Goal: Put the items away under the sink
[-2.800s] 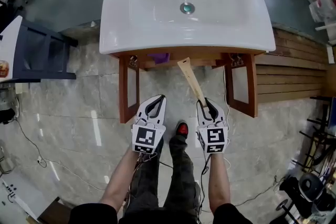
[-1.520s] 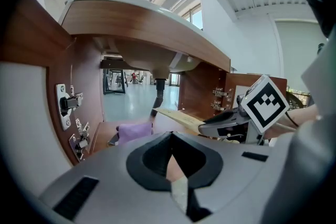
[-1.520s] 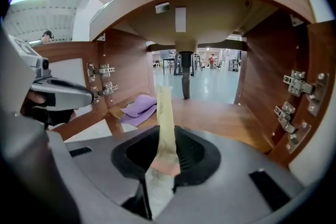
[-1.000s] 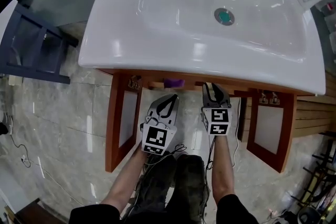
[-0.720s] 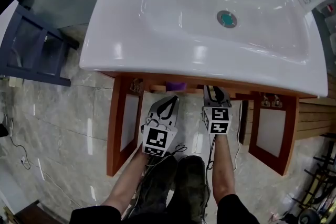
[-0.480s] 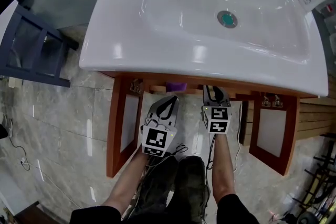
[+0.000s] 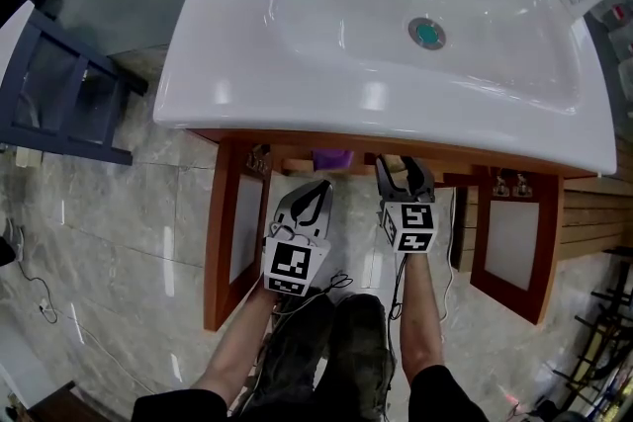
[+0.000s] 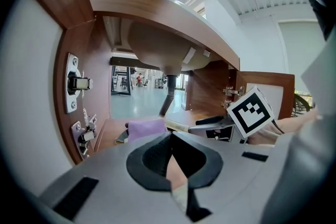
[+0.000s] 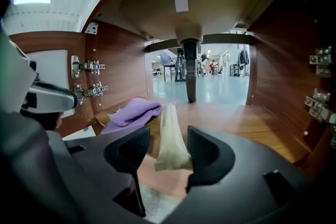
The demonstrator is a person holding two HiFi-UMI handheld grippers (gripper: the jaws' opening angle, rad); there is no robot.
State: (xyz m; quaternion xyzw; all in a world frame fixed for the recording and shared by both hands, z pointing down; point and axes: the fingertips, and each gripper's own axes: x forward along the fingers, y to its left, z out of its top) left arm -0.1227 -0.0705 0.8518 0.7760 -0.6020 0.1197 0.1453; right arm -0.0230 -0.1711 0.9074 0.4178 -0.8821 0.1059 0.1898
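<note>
Pale, flat wooden spatula [image 9: 169, 123] lies on smooth brown cabinet shelf [image 9: 236, 123], beside soft purple cloth [image 9: 134, 112], between right gripper [image 9: 168, 148] jaws, just opened around it. Left gripper [image 8: 172, 155] closed, empty.

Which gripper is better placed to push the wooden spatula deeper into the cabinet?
Right, probably. The right gripper, jaws just opened, straddles the wooden spatula on the cabinet floor; the left gripper is shut, off to the side.
</note>
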